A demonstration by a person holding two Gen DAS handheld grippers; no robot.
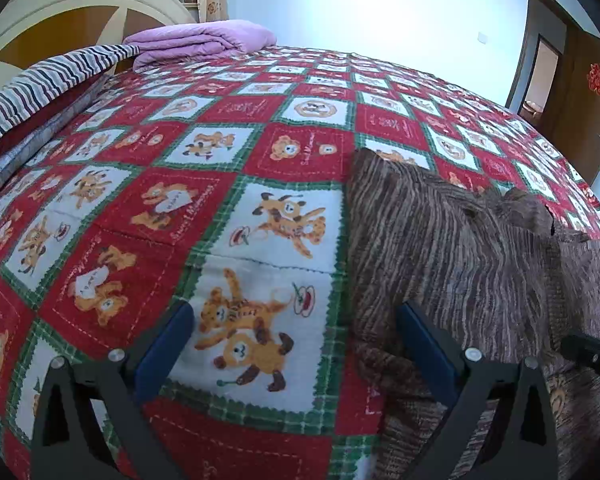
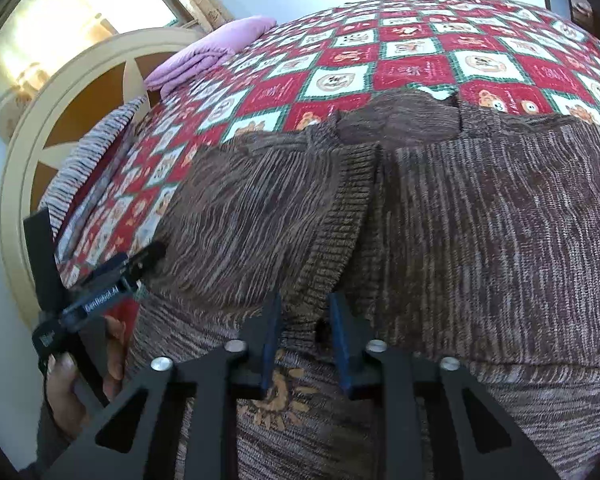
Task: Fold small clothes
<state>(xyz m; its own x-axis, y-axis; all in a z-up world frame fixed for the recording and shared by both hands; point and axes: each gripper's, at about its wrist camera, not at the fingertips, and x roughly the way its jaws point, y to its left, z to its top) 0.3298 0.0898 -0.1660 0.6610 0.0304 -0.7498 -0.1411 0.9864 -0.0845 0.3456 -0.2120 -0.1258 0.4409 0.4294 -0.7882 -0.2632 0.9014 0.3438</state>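
My right gripper [image 2: 305, 326] pinches the ribbed cuff [image 2: 332, 236] of the brown knit sweater [image 2: 500, 240] on the bedspread [image 1: 260, 152]; sleeve runs away ahead. Left gripper [image 1: 296, 336] gapes empty at the sweater's left edge.

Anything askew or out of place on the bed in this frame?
The brown knit sweater is only partly folded: one sleeve lies across its front and the collar is bunched. The bedspread and folded purple blanket look tidy.

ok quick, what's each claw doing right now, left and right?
Left claw: open, empty, one finger resting on the brown sweater's edge.
Right claw: shut on the sweater's ribbed cuff.
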